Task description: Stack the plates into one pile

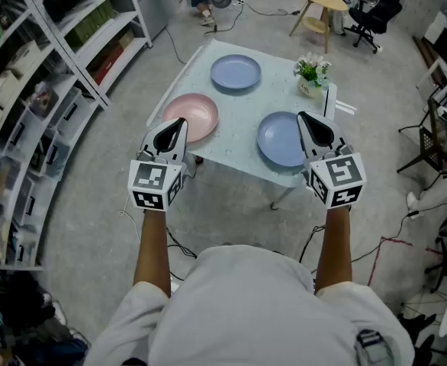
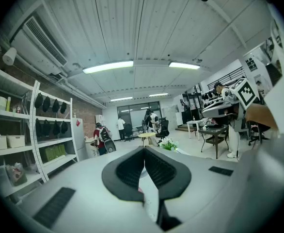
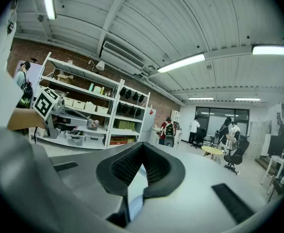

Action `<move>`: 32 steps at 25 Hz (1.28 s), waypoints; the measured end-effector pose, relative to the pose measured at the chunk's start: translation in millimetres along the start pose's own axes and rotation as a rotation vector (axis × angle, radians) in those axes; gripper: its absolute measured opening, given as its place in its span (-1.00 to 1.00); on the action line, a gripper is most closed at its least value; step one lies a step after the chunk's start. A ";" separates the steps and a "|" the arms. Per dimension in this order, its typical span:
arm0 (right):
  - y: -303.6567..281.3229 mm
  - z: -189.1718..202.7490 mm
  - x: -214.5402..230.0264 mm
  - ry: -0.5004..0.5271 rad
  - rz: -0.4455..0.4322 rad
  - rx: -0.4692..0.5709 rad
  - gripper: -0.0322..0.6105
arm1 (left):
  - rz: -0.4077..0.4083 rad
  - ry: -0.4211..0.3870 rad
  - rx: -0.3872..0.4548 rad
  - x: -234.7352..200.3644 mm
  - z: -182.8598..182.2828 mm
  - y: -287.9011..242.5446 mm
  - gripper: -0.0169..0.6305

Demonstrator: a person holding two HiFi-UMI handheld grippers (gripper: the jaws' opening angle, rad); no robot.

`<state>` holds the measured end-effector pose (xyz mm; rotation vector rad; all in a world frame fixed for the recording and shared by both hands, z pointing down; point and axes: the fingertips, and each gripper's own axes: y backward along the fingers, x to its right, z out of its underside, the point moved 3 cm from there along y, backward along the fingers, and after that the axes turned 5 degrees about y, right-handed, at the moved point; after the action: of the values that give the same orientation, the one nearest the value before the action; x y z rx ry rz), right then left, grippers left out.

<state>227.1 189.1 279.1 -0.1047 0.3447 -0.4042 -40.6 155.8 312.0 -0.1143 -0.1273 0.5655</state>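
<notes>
Three plates lie apart on the pale table [image 1: 231, 147]: a pink plate [image 1: 191, 117] at the near left, a blue plate [image 1: 236, 72] at the far side, and another blue plate [image 1: 282, 139] at the near right. My left gripper [image 1: 179, 121] is held above the pink plate's near edge, shut and empty. The right gripper [image 1: 301, 117] hovers over the near blue plate, also shut with nothing in it. In the left gripper view the jaws [image 2: 143, 152] meet; in the right gripper view the jaws [image 3: 142, 147] meet too.
A small pot of white flowers [image 1: 312, 75] stands at the table's far right corner. Metal shelving [image 1: 48, 90] runs along the left. A round wooden side table [image 1: 320, 6] and office chairs stand beyond. Cables lie on the floor near the table legs.
</notes>
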 end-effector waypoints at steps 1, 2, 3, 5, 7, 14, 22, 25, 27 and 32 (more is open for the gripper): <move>-2.4 -1.6 -4.2 -0.002 0.003 0.000 -0.87 | 0.002 -0.005 -0.001 -4.1 0.3 1.7 -0.89; -4.6 -3.2 -8.4 -0.006 0.007 0.002 -0.87 | 0.005 -0.010 -0.001 -8.1 0.7 3.6 -0.89; -6.3 -5.0 -12.4 -0.011 0.012 0.006 -0.87 | 0.007 -0.016 -0.002 -12.0 1.2 5.6 -0.89; -8.6 -8.3 -20.5 -0.029 0.019 0.022 -0.86 | 0.013 -0.025 -0.004 -19.6 3.4 10.3 -0.89; -11.8 -10.8 -27.3 -0.045 0.020 0.030 -0.86 | 0.018 -0.021 -0.009 -28.0 7.2 13.3 -0.89; -38.3 -14.0 -42.1 -0.044 0.000 0.019 -0.86 | 0.031 0.019 -0.028 -54.4 21.2 9.4 -0.89; -100.5 -6.3 -14.1 -0.048 -0.012 0.042 -0.86 | 0.009 -0.006 -0.042 -81.6 22.3 -43.4 -0.89; -130.5 0.5 8.3 -0.054 -0.022 0.044 -0.86 | 0.001 -0.010 -0.046 -89.5 15.5 -74.0 -0.89; -151.2 -1.6 22.5 -0.061 -0.035 0.053 -0.86 | -0.004 -0.003 -0.050 -97.0 7.7 -95.4 -0.89; -198.7 -4.0 68.8 -0.077 -0.056 0.071 -0.86 | -0.056 -0.025 -0.078 -112.3 -9.2 -152.8 -0.89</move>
<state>212.1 -20.5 287.5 -0.0606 0.2517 -0.4658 -52.7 -33.6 314.8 -0.1788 -0.1765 0.5064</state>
